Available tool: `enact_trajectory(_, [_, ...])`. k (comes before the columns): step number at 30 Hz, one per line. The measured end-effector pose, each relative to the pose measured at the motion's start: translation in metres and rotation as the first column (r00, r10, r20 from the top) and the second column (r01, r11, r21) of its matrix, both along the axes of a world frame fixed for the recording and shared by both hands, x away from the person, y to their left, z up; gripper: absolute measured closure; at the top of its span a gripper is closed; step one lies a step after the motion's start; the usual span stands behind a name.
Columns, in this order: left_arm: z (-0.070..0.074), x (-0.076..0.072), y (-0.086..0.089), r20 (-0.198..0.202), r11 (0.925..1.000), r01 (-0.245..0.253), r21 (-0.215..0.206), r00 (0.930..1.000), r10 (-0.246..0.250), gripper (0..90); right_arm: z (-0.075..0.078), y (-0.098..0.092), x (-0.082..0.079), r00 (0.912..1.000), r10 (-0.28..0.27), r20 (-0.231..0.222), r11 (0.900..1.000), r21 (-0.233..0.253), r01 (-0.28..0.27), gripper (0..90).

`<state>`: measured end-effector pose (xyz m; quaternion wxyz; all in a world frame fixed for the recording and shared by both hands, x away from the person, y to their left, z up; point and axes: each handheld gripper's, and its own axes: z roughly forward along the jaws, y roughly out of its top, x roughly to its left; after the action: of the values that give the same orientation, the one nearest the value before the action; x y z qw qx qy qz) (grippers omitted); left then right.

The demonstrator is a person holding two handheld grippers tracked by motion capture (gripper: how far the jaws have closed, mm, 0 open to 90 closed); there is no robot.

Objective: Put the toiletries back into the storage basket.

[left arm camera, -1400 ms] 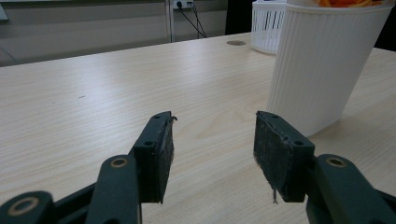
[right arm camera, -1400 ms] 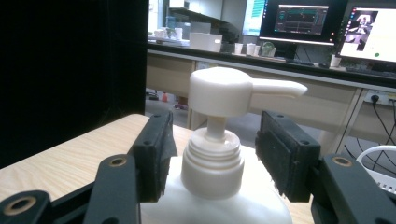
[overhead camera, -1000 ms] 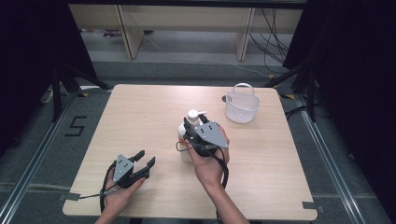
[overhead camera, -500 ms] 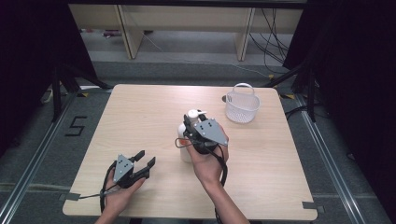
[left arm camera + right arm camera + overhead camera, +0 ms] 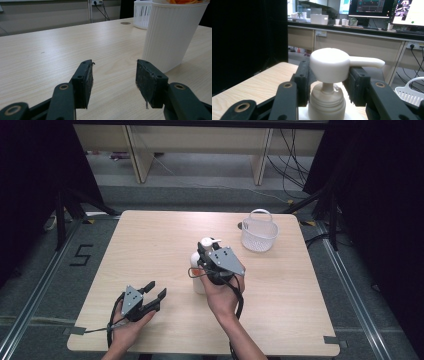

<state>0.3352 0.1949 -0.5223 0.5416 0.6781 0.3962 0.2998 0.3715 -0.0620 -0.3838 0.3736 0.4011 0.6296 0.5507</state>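
A white ribbed pump bottle [image 5: 198, 282] stands upright near the middle of the wooden table [image 5: 150, 240]. My right gripper [image 5: 206, 249] is at its top. In the right gripper view the jaws press on both sides of the round pump head [image 5: 329, 63], and its spout points right, so the right gripper [image 5: 328, 75] is shut on the head. My left gripper [image 5: 156, 290] rests low near the table's front left, open and holding nothing. In the left gripper view the left gripper [image 5: 113, 75] has bare wood between its jaws, and the bottle's body [image 5: 172, 32] stands ahead to the right.
A white plastic basket [image 5: 259, 235] with a handle stands at the table's back right, also seen as a basket [image 5: 412, 91] low at the right edge. A small round hole [image 5: 240, 225] lies in the tabletop beside it. Shelving and cables are beyond the far edge.
My right gripper has edged slightly forward over the bottle's top. The left gripper and the bottle have stayed where they were.
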Motion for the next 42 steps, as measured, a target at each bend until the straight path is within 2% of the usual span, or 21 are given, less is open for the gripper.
enact_trajectory(6, [0.000, 0.000, 0.000, 0.000, 1.0000, 0.001, -0.003, 1.0000, -0.001, 47.1, -0.001, -0.002, 0.000, 0.9997, 0.018, 0.019, 1.000, 0.006, -0.018, 59.9])
enact_trajectory(9, [0.000, 0.000, 0.000, 0.000, 1.0000, -0.001, 0.000, 1.0000, 0.001, 47.0, -0.001, -0.002, -0.001, 0.9999, 0.015, -0.001, 1.000, 0.014, -0.015, 59.9])
enact_trajectory(11, [0.000, 0.000, 0.000, 0.000, 1.0000, 0.000, 0.000, 1.0000, 0.000, 47.1, -0.001, -0.002, -0.001, 0.9998, 0.021, 0.005, 1.000, 0.016, -0.021, 60.0])
enact_trajectory(14, [0.000, 0.000, 0.000, 0.000, 1.0000, 0.000, 0.001, 1.0000, 0.000, 47.1, 0.000, -0.003, -0.002, 0.9998, 0.021, -0.008, 0.999, 0.039, -0.020, 60.0])
enact_trajectory(15, [0.000, 0.000, 0.000, 0.000, 1.0000, 0.000, 0.001, 1.0000, 0.000, 47.0, 0.001, -0.004, -0.001, 0.9996, 0.025, 0.010, 0.999, 0.028, -0.025, 60.0])
enact_trajectory(17, [0.000, 0.000, 0.000, 0.000, 1.0000, -0.001, 0.000, 1.0000, 0.001, 47.0, 0.003, -0.004, -0.002, 0.9994, 0.031, 0.016, 0.999, 0.033, -0.032, 60.0])
enact_trajectory(21, [0.000, 0.000, 0.000, 0.002, 1.0000, 0.000, 0.002, 1.0000, 0.000, 47.1, 0.006, -0.005, -0.003, 0.9997, 0.023, 0.012, 0.999, 0.041, -0.023, 60.0])
enact_trajectory(22, [0.000, 0.000, 0.000, 0.002, 1.0000, 0.000, 0.002, 1.0000, 0.000, 47.1, 0.006, -0.006, -0.003, 0.9994, 0.025, 0.025, 0.999, 0.029, -0.026, 60.0])
enact_trajectory(25, [0.000, 0.000, 0.000, 0.003, 1.0000, 0.000, 0.004, 1.0000, 0.000, 47.0, 0.007, -0.008, -0.004, 0.9998, 0.014, 0.016, 0.999, 0.045, -0.015, 60.0])
enact_trajectory(26, [0.000, 0.000, 0.000, 0.002, 1.0000, 0.000, 0.003, 1.0000, 0.000, 47.1, 0.008, -0.010, -0.003, 0.9993, 0.016, 0.035, 0.999, 0.034, -0.017, 60.0])
enact_trajectory(28, [0.000, 0.000, 0.000, 0.002, 1.0000, 0.001, 0.001, 1.0000, -0.001, 47.1, 0.009, -0.012, -0.002, 0.9990, 0.016, 0.041, 0.999, 0.035, -0.017, 60.0])
enact_trajectory(33, [0.000, 0.000, 0.000, 0.003, 1.0000, 0.002, 0.003, 1.0000, -0.002, 47.1, 0.011, -0.017, -0.003, 0.9996, 0.003, 0.030, 0.999, 0.042, -0.004, 60.0])
enact_trajectory(37, [0.000, 0.000, 0.000, 0.002, 1.0000, 0.000, 0.003, 1.0000, 0.000, 47.1, 0.012, -0.022, -0.002, 0.9989, -0.008, 0.045, 0.999, 0.032, 0.007, 60.0])
enact_trajectory(42, [0.000, 0.000, 0.000, 0.004, 1.0000, 0.001, 0.004, 1.0000, -0.001, 47.1, 0.013, -0.028, -0.002, 0.9988, -0.022, 0.043, 0.999, 0.042, 0.021, 60.0])
